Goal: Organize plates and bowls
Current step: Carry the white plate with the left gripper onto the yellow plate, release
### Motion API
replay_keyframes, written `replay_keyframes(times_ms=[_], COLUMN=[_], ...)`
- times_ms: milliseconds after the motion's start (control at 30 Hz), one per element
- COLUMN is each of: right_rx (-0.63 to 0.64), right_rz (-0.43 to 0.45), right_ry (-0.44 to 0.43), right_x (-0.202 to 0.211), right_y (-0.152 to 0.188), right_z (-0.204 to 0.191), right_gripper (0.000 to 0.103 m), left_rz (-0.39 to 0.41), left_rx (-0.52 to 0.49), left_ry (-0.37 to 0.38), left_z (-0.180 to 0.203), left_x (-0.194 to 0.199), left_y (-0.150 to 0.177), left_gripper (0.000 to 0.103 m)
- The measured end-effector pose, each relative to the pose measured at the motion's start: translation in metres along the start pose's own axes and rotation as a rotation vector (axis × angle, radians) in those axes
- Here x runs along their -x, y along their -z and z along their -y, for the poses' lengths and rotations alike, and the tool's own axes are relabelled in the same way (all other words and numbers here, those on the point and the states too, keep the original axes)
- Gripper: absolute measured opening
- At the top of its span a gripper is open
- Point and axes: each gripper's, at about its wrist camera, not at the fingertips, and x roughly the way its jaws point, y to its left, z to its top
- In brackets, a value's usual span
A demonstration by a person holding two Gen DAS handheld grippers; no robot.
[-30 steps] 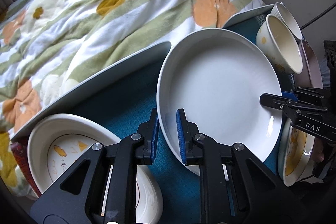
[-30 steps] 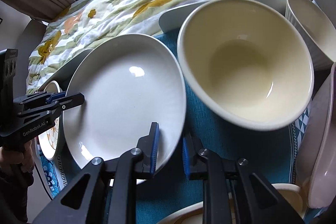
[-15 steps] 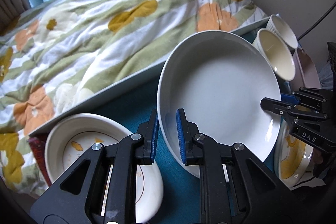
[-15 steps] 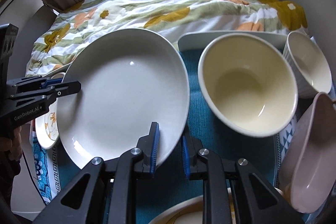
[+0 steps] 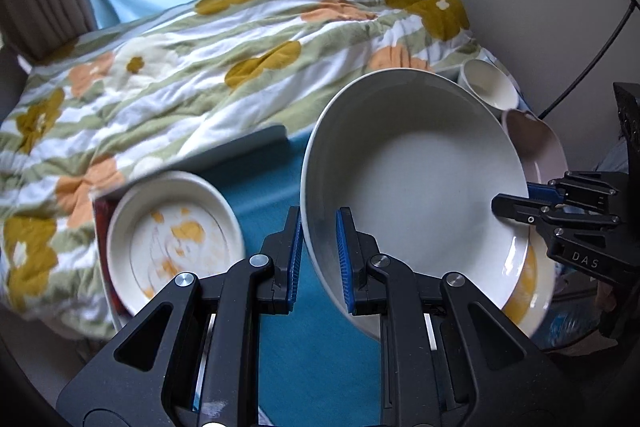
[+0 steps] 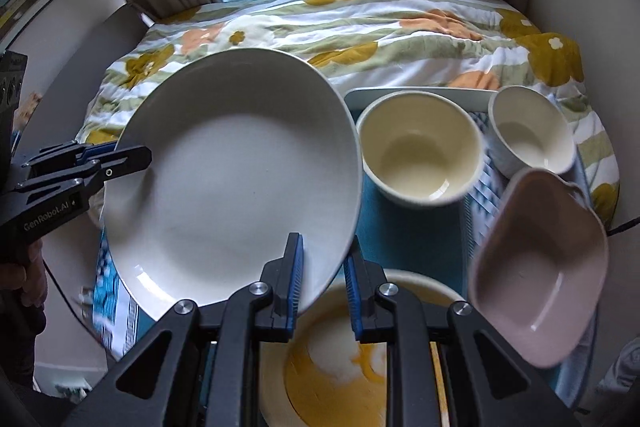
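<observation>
White plate (image 6: 240, 163) clamped by both tools, tilted above bowls

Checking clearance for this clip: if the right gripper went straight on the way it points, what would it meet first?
The right gripper is already shut on the white plate's rim. Beyond that rim, probably the teal mat, just short of the larger cream bowl; depth is unclear.

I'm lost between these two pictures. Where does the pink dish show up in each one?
Left wrist view: the pink dish peeks out at the right, behind the rim of the big white plate.
Right wrist view: the pink dish is at the lower right, tilted, with all of its hollow showing.
Shared landmark: the big white plate, which both hand-held grippers pinch by its rim.
</observation>
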Motion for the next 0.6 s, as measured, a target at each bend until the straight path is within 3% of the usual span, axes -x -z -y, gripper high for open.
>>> replay_keyframes(times_ms=[367,600], right_rx=[0.028,0.018], right_rz=[-0.057,-0.089], right_ry=[0.008,0.017], right_x=[0.035,0.033], right_y=[0.086,0.123], right_z=[0.049,0.079], right_gripper=[0.019,0.019], left_rz=[-0.068,-0.114], left_rx=[0.097,0.106], left_ry=[0.019,0.034], left_z=[0.098,0.139], left_x=[0.001,-0.023], left_y=[0.091,0.124], left_gripper=[0.015,0.015])
